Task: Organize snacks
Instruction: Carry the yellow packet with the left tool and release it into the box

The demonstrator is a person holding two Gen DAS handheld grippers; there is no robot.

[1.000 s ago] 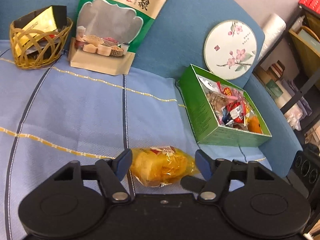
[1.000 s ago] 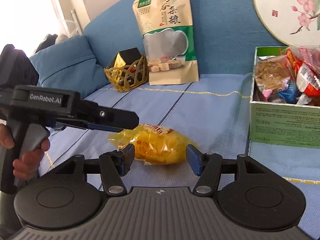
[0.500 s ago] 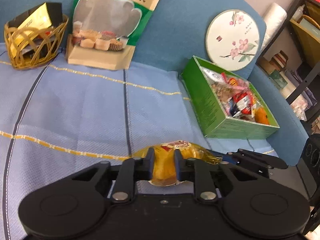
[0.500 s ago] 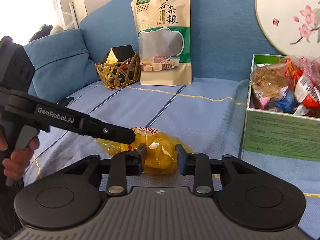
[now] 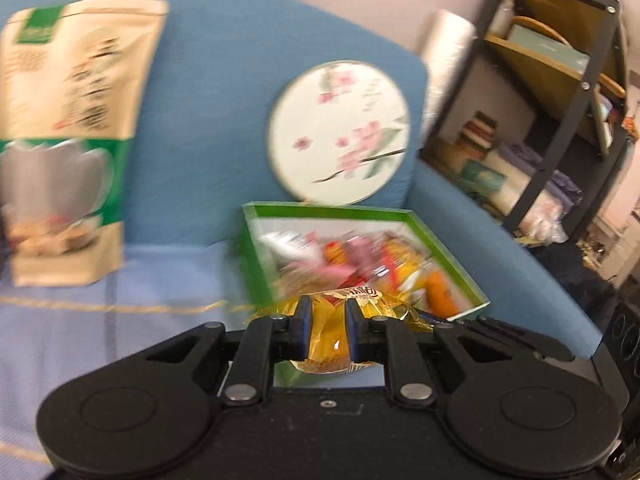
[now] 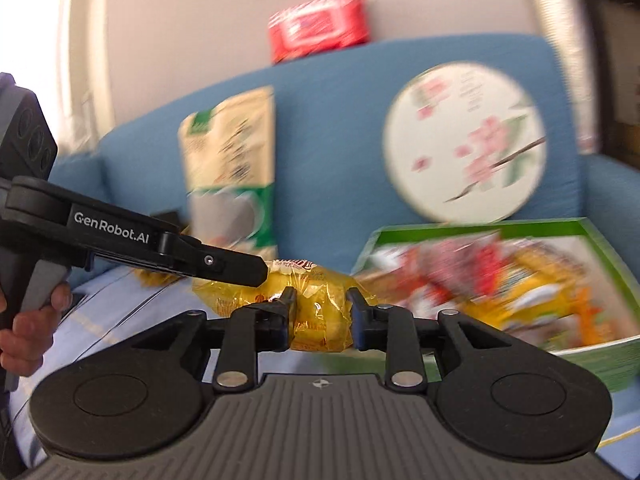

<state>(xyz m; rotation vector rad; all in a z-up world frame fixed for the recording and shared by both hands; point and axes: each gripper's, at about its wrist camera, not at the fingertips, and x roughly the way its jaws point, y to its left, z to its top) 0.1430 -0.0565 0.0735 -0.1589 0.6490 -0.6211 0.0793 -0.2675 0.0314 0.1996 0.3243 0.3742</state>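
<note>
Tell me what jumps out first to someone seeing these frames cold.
The yellow snack packet at centre, pinched from two sides at once: the right tool clamps its middle while the left tool grips it too. Just behind and to the right sits the open green box, packed with bright wrappers. Above it a round floral fan leans on the blue sofa back, with a tall grain pouch further left.
</note>
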